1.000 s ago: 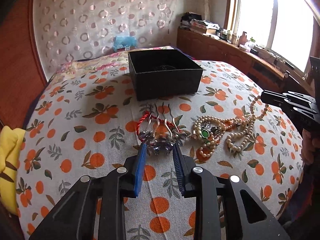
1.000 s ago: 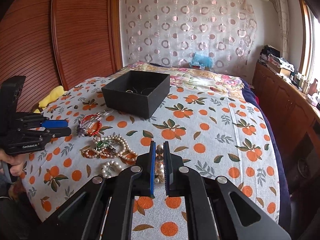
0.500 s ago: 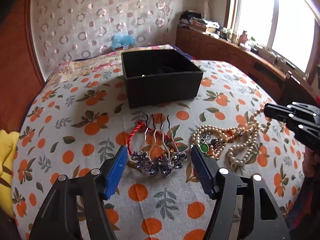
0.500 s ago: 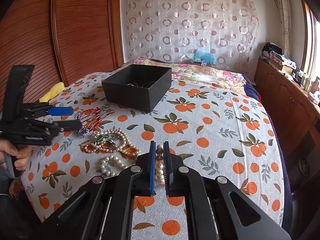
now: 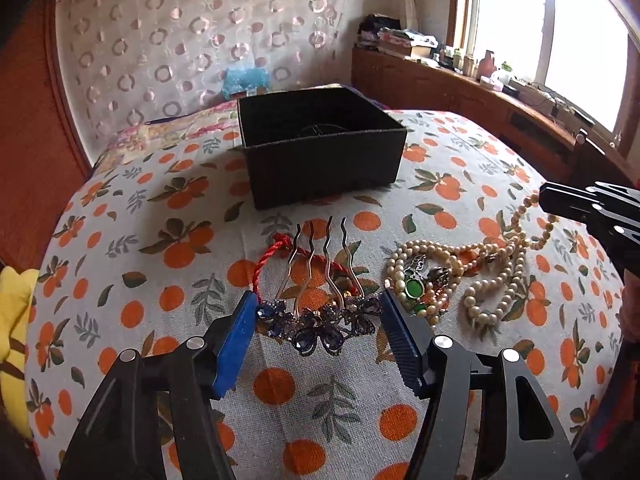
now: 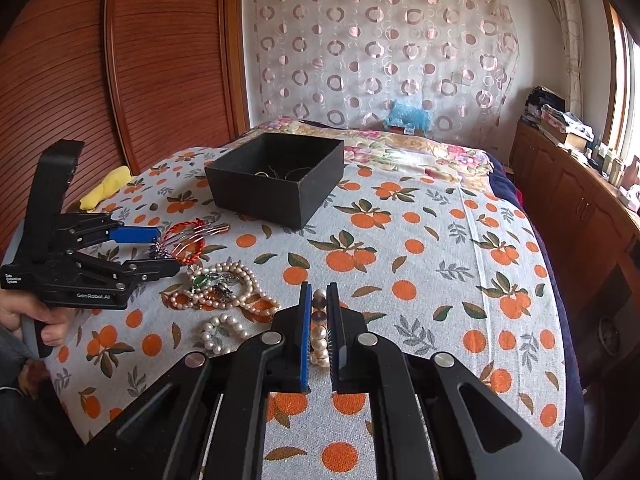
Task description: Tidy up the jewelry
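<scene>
A jeweled hair comb (image 5: 318, 320) with blue stones lies on the orange-print bedspread over a red cord bracelet (image 5: 272, 254). My left gripper (image 5: 318, 314) is open, its fingers either side of the comb's jeweled head. A pile of pearl necklaces (image 5: 472, 276) lies to the right. A black open box (image 5: 320, 160) stands behind, with thin jewelry inside (image 6: 276, 174). My right gripper (image 6: 319, 300) is nearly shut, with a strand of pearls (image 6: 319, 340) between its fingers. The left gripper also shows in the right wrist view (image 6: 160, 252).
A yellow cloth (image 5: 10, 340) lies at the bed's left edge. A wooden sideboard (image 6: 580, 208) with clutter runs along the right under the window. A wooden panel wall (image 6: 120, 80) stands at the left, a curtain (image 6: 380, 48) behind the bed.
My left gripper has opened wide and moved forward around the hair comb. My right gripper has stayed over the pearls.
</scene>
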### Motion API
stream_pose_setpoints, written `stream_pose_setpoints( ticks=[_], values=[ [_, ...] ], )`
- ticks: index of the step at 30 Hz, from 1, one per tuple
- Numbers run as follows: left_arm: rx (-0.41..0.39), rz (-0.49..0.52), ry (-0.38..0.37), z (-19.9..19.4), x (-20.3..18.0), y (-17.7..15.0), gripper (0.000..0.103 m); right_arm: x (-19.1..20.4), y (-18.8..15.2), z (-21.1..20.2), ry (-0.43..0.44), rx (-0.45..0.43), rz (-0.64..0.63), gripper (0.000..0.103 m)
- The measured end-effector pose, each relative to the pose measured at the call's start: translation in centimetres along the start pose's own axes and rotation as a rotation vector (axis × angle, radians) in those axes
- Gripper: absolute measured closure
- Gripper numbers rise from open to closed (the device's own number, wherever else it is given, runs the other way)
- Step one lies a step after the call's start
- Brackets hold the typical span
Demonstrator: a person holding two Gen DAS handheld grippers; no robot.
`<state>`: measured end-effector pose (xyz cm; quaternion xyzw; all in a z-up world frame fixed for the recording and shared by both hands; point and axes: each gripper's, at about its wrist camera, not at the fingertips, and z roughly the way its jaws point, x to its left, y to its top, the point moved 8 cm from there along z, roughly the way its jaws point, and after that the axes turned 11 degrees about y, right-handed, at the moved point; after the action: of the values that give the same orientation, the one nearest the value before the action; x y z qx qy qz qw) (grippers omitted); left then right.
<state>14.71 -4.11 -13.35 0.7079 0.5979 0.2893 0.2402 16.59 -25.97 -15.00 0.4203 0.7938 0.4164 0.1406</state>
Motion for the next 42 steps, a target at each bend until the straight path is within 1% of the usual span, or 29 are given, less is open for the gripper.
stream_pose_setpoints(
  ticks=[4,9,15,19,31,38,42],
  values=[
    [-0.034,-0.005,-0.012,-1.4,-0.2,0.6,0.043,0.6,1.7,-0.7,0.011,-0.024,-0.024,0.095],
    [-0.079,-0.013,-0.02,-3.1,-0.1,1.7,0.043,1.4,4.9,-2.3,0.02,-0.077,-0.064,0.095],
    [-0.117,-0.019,-0.022,-4.2,0.3,3.3,0.043,1.7,8.5,-3.6,0.022,-0.137,-0.095,0.095],
    [-0.144,-0.01,-0.019,-4.7,0.6,4.9,0.043,2.0,10.7,-4.1,0.028,-0.17,-0.11,0.095],
    [-0.178,-0.022,-0.012,-3.7,1.9,9.3,0.043,1.3,17.5,-4.5,0.079,-0.259,-0.143,0.095],
    [-0.178,-0.023,0.007,-1.8,2.7,11.8,0.043,1.3,21.1,-4.1,0.1,-0.282,-0.171,0.095],
    [-0.166,-0.036,0.001,-0.7,3.1,12.6,0.043,1.5,22.6,-4.3,0.111,-0.291,-0.183,0.095]
  ],
)
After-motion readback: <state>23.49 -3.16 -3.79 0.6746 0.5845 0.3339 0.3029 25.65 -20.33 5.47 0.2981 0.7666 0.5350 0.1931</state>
